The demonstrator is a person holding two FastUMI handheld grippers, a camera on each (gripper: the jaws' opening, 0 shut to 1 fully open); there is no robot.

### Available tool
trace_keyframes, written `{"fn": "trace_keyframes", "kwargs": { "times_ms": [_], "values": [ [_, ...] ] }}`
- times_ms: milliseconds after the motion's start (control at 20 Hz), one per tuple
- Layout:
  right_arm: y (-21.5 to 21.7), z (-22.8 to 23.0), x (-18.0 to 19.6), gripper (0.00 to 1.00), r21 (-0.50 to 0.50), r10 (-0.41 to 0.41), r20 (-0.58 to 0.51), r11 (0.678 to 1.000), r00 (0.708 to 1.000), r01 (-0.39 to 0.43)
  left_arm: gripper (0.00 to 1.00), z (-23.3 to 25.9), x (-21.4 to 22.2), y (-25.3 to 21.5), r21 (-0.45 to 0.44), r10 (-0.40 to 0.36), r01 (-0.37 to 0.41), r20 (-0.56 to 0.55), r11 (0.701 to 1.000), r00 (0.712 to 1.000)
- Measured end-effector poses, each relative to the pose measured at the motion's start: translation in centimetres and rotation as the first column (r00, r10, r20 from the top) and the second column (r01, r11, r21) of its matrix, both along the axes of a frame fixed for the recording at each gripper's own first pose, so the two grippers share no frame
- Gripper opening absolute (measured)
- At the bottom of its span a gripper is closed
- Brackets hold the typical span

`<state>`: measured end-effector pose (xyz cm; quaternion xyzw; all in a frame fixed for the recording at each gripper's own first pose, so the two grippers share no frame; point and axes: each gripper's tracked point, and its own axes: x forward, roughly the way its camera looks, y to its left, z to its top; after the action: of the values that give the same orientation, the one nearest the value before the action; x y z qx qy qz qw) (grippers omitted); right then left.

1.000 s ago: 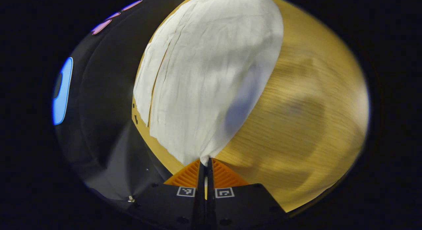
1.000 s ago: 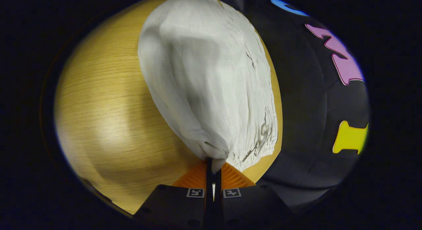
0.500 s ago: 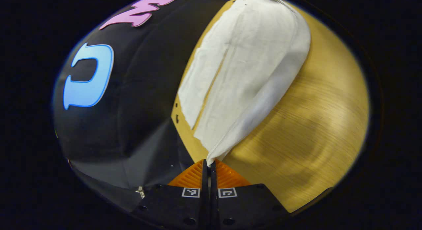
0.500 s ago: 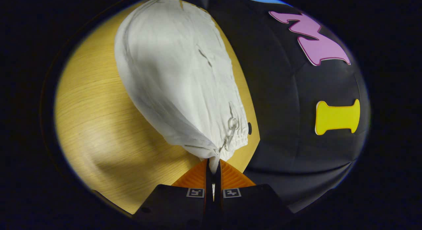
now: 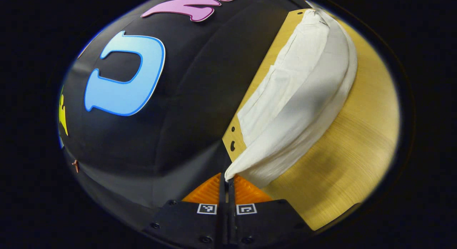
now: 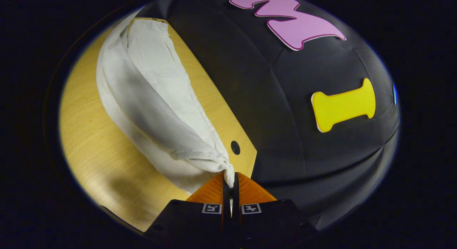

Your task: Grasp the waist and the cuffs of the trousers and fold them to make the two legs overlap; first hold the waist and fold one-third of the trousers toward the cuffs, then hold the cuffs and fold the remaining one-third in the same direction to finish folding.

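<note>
White trousers (image 5: pixel 300 99) lie along the far side of a wooden table (image 5: pixel 357 142). In the left gripper view my left gripper (image 5: pixel 226 177) is shut on one end of the cloth, which rises off the table in a fold toward the fingers. In the right gripper view my right gripper (image 6: pixel 229 177) is shut on a bunched edge of the trousers (image 6: pixel 150 106), and the lifted layer arches over the layer that lies flat on the table (image 6: pixel 100 159). Which end is waist or cuffs I cannot tell.
The table's far edge (image 5: pixel 250 99) runs close beside the trousers, with small dark holes (image 6: pixel 235 147) near its corner. Beyond the edge hangs the booth's black cloth wall (image 6: pixel 303 135). Bare wood spreads on the near side of the trousers.
Both grippers have carried the gripped edge up and toward the table's far edge. The lifted layer now folds over the flat layer, and far more of the black wall is in sight.
</note>
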<state>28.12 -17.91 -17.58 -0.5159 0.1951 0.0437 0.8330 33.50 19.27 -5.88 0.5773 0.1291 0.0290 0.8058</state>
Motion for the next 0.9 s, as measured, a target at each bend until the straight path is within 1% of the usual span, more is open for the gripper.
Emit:
{"fn": "trace_keyframes", "kwargs": {
  "times_ms": [200, 300, 400, 450, 550, 600, 650, 700, 750, 850, 900],
  "values": [
    [0.3, 0.6, 4.3, 0.05, 0.019, -0.019, 0.032, 1.0, 0.999, 0.018, 0.05, 1.0, 5.3, -1.7, 0.004, -0.031, 0.031, 0.014, 1.0, 0.999],
    [0.4, 0.5, 6.3, 0.05, 0.003, -0.011, 0.037, 1.0, 0.999, 0.011, 0.05, 1.6, 8.3, -2.7, 0.03, -0.062, 0.062, 0.02, 0.998, 0.998],
    [0.3, 0.2, 8.2, 0.05, -0.023, 0.006, 0.033, 1.0, 0.999, -0.005, 0.05, 1.4, 10.8, -3.3, 0.053, -0.086, 0.086, 0.002, 0.995, 0.996],
    [0.1, 0.1, 9.1, 0.05, -0.034, 0.01, 0.033, 0.999, 0.999, -0.009, 0.05, 1.5, 12.0, -3.0, 0.035, -0.069, 0.069, -0.001, 0.997, 0.998],
    [-0.5, 0.2, 11.0, 0.05, -0.028, -0.003, 0.043, 1.0, 0.999, 0.004, 0.05, 2.3, 14.7, -2.6, -0.054, -0.024, 0.026, 0.035, 0.998, 0.999],
    [-0.9, 0.3, 12.0, 0.05, -0.004, -0.022, 0.051, 1.0, 0.998, 0.022, 0.05, 2.9, 14.6, -2.6, -0.099, 0.006, -0.002, 0.038, 0.995, 0.999],
    [-1.4, 0.1, 12.7, 0.1, 0.034, -0.052, 0.05, 0.998, 0.997, 0.051, 0.05, 3.3, 14.8, -3.3, -0.109, 0.016, -0.013, 0.026, 0.994, 1.0],
    [-2.0, -0.5, 13.4, 0.05, 0.075, -0.084, 0.046, 0.994, 0.995, 0.08, 0.05, 3.6, 14.4, -4.5, -0.114, 0.027, -0.026, 0.005, 0.993, 1.0],
    [-2.4, -1.1, 13.6, 0.05, 0.115, -0.113, 0.035, 0.987, 0.993, 0.108, 0.05, 3.2, 14.0, -5.7, -0.123, 0.035, -0.037, -0.018, 0.992, 0.999],
    [-2.9, -2.2, 13.6, 0.05, 0.185, -0.154, -0.017, 0.971, 0.988, 0.154, 0.05, 1.0, 13.4, -8.5, -0.202, 0.046, -0.059, -0.066, 0.978, 0.997],
    [-3.0, -2.6, 13.0, 0.08, 0.217, -0.179, -0.054, 0.958, 0.982, 0.186, 0.05, 0.1, 12.5, -9.9, -0.246, 0.053, -0.073, -0.087, 0.966, 0.995]
  ]
}}
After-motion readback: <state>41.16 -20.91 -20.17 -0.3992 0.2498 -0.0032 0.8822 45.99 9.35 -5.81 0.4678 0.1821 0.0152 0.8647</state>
